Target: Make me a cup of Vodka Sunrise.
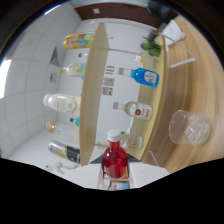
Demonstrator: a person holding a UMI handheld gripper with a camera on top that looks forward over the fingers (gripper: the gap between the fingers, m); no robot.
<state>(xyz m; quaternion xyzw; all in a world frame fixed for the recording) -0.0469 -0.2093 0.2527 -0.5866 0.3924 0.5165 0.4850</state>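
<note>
A small bottle of red liquid [115, 159] with a white cap stands between my fingers, and my gripper [115, 175] is shut on its lower body. The whole room looks turned on its side while the bottle stays in line with my fingers, so it is lifted off any support. Beyond it and off to one side, a clear glass [189, 127] that seems to hold ice sits on the wooden counter [175, 90]. A clear spirit bottle with a red label [137, 110] lies further ahead on the shelving.
A wooden shelf board [92, 95] runs straight ahead of the fingers. Around it are a blue bottle [145, 76], an orange carton [77, 40], a pale bottle [62, 102] and a dark bottle [65, 151]. A green plant [152, 47] stands at the far end.
</note>
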